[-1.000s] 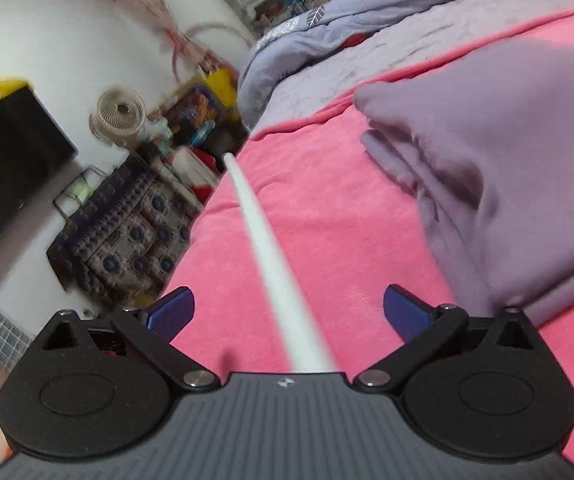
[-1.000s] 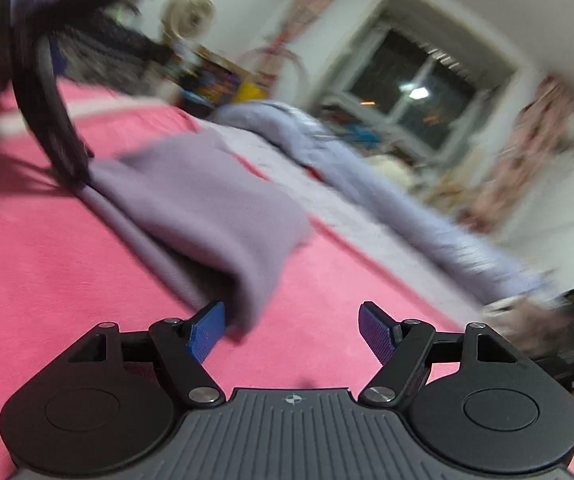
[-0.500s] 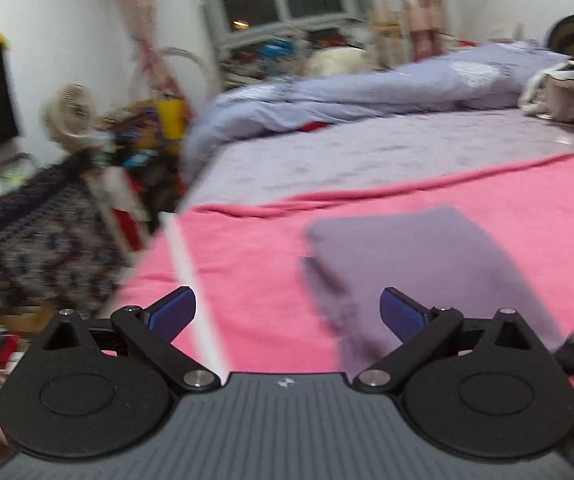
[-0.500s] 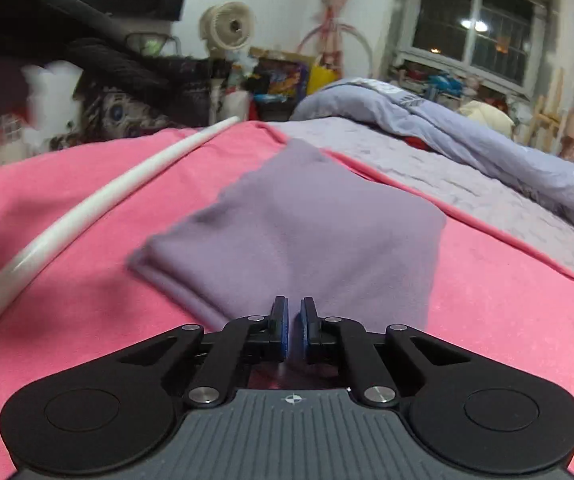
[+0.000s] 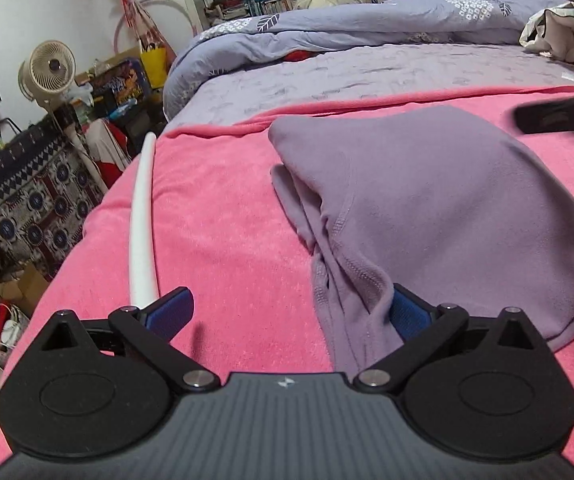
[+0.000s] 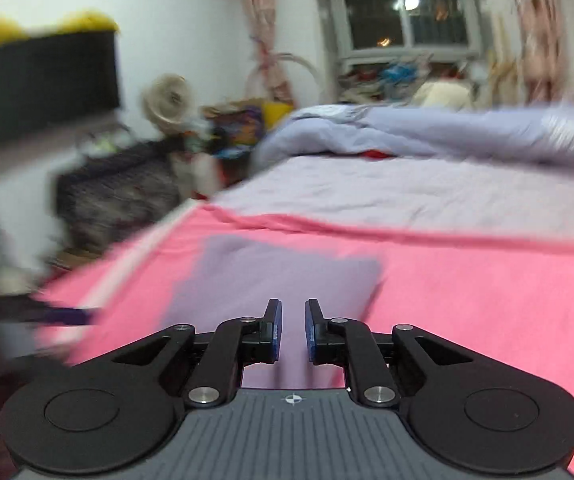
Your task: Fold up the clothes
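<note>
Lying folded on the pink blanket (image 5: 223, 240) of the bed, the purple garment (image 5: 447, 208), stretching lengthwise away from the cameras toward the grey quilted cover (image 5: 387, 76).

Sitting nearer to it, the left tool (image 5: 291, 312), jaws spread wide and pinching nothing; near hemmed corner of the cloth bunching against the inner face of its right-hand pad, the rest of the fold spreading ahead and to the right. Probably needing a shift to the right to get a layer between the pads.

Hanging above and behind the garment (image 6: 283, 276), the right tool (image 6: 291, 330), jaws close together and opening slightly, nothing between them; cloth showing straight ahead past the fingertips.

Lying to the left along the bed edge, a white rod (image 5: 143, 232), well apart from the fold.

Blurring heavily throughout, the right wrist view, hiding seams and edges there. Cutting into the left view's right edge, a dark smeared shape, likely the other tool, not identifiable with certainty. Garment type and number of folds remaining unclear.
</note>
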### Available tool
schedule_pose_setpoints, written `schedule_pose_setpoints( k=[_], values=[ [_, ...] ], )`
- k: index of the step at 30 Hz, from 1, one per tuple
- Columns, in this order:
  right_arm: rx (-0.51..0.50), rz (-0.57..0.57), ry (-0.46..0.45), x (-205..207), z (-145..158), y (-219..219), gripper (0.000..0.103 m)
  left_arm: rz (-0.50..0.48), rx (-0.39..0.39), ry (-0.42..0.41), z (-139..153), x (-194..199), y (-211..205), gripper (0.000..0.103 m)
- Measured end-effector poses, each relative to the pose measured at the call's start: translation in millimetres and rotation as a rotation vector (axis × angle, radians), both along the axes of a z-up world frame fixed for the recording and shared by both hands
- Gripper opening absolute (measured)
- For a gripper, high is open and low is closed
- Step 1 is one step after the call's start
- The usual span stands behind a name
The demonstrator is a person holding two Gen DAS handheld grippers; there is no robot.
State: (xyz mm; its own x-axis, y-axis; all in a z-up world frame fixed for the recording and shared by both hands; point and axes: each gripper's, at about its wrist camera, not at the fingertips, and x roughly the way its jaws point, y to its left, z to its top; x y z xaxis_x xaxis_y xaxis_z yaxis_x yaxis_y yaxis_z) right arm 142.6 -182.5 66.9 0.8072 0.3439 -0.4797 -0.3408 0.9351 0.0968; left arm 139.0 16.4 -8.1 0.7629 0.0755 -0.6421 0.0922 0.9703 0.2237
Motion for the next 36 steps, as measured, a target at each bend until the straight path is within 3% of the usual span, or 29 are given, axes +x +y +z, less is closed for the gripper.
schedule_pose_setpoints(
  k=[2, 4, 9, 13, 17, 21, 26, 29, 33, 35, 36],
  values=[
    [-0.071, -0.028, 0.113, 36.0, -26.8, 12.2, 0.014, 0.002, -0.033, 0.015, -0.5, 1.9, 6.1, 0.103],
    [-0.057, -0.013, 0.091, 42.3, -38.6, 11.9, 0.013, -0.002, -0.075, 0.023, -0.5, 1.4, 13.9, 0.103],
    [-0.113, 0.005, 0.091, 11.3, -26.3, 10.6, 0.014, -0.02, -0.095, 0.013, 17.6, -4.4, 26.8, 0.103],
    [-0.096, 0.008, 0.063, -6.7, -34.8, 16.9, 0.017, -0.053, -0.103, -0.055, 40.7, -5.3, 19.2, 0.102],
    [-0.132, 0.054, 0.088, -17.0, -40.1, 23.2, 0.019, -0.108, -0.045, -0.115, 48.6, 8.9, -9.6, 0.103],
    [-0.13, 0.047, 0.098, -38.6, -47.6, 13.2, 0.019, -0.077, 0.126, -0.027, 5.2, 31.7, -26.6, 0.103],
    [-0.079, 0.039, 0.118, -63.6, -51.3, -7.9, 0.018, -0.056, 0.066, -0.009, 3.5, 21.7, -7.5, 0.103],
    [-0.093, 0.039, 0.131, -74.3, -56.0, -14.5, 0.018, -0.065, 0.111, -0.006, 3.5, 12.7, -6.8, 0.103],
    [-0.131, 0.041, 0.084, -91.4, -54.2, -16.3, 0.02, -0.077, 0.185, -0.002, 4.3, -1.8, -12.6, 0.103],
    [-0.098, 0.013, 0.063, -90.1, -45.2, -19.2, 0.033, -0.072, 0.211, 0.001, 4.4, -5.3, -15.0, 0.103],
    [-0.061, -0.003, 0.036, -87.5, -38.5, -20.5, 0.034, -0.066, 0.221, 0.002, 4.1, -6.5, -16.5, 0.103]
  ],
)
